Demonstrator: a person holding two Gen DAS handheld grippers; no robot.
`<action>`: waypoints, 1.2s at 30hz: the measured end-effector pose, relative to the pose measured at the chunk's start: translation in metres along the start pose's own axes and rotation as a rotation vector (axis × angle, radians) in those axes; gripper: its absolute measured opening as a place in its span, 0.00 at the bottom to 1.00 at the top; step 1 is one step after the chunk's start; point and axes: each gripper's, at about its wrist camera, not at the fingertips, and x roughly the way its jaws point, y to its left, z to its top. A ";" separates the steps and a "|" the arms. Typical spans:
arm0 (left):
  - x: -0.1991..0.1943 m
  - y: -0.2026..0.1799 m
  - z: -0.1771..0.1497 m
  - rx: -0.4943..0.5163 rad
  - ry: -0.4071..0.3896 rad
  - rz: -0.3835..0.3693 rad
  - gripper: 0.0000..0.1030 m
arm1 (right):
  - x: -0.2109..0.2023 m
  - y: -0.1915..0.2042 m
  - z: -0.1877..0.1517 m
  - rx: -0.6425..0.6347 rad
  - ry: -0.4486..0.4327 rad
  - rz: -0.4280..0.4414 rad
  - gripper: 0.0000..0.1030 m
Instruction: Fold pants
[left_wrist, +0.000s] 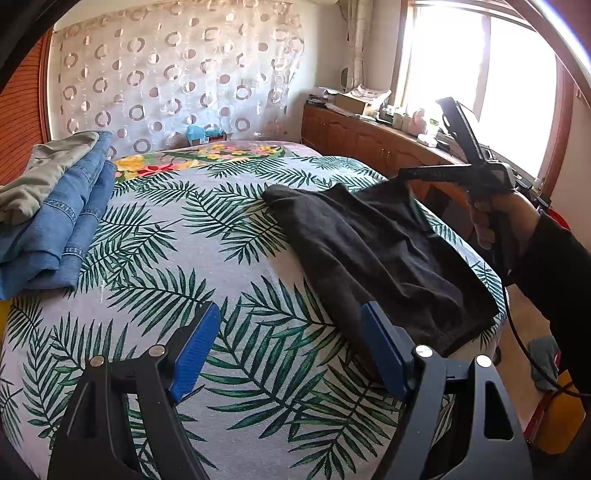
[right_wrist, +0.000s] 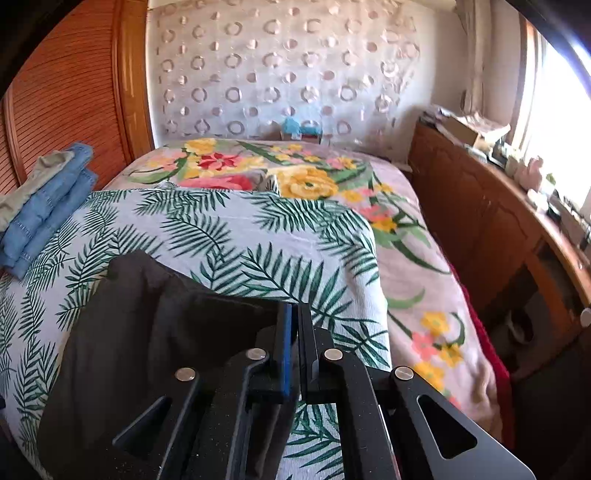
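**Soft dark pants, one corner pinched**

Broadly, the grey palm-leaf bedspread (left_wrist: 155, 266) carries everything. Toward its right edge lie the dark charcoal knit pants (left_wrist: 380, 254), partly folded, limp and probably light; they should drape and sag wherever unsupported, so hems and corners look like the best holds. Folded blue denim jeans (left_wrist: 70, 221) sit well apart at left. The right gripper (right_wrist: 295, 325) is clamped on the pants' far corner. The left gripper (left_wrist: 291, 347) hangs spread wide, empty, just beside the near hem.

bed (left_wrist: 229, 236) in palm-leaf cover: black pants (left_wrist: 388, 254) at right edge, folded jeans stack (left_wrist: 62, 225) far left.
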 end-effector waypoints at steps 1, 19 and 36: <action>0.001 -0.001 0.000 0.001 0.002 -0.002 0.77 | 0.000 -0.002 0.001 0.008 0.002 -0.008 0.03; 0.014 -0.012 -0.007 -0.001 0.030 -0.021 0.77 | 0.021 -0.010 -0.016 0.061 0.072 0.036 0.24; 0.023 -0.015 -0.016 -0.009 0.053 -0.028 0.77 | 0.028 -0.001 -0.007 -0.001 0.061 -0.061 0.02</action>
